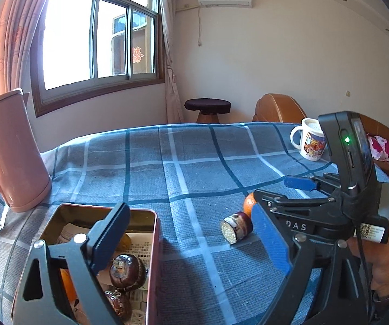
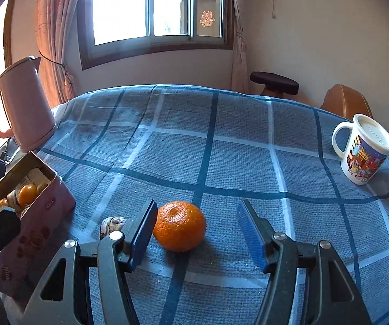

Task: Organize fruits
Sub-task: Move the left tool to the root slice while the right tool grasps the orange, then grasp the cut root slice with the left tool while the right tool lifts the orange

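Observation:
A mandarin orange [image 2: 179, 226] lies on the blue checked cloth between the fingers of my right gripper [image 2: 197, 216], close beside the left pad and clear of the right one; the gripper is open. A short cut piece with purple skin [image 1: 236, 230] lies just left of it, half hidden behind a finger in the right wrist view. My left gripper [image 1: 189, 216] is open and empty, its left finger over the pink tin [image 1: 152, 233]. The tin holds dark brown fruits [image 1: 126, 270] and small orange ones [image 2: 28, 195]. A hand holds the right gripper [image 1: 273, 189] at the right of the left wrist view.
A pink jug [image 2: 23, 105] stands at the table's far left behind the tin [image 2: 42, 216]. A white cartoon mug [image 2: 362, 151] stands at the far right near the edge. A dark stool [image 1: 207, 107] and a brown armchair [image 1: 278, 108] are beyond the table.

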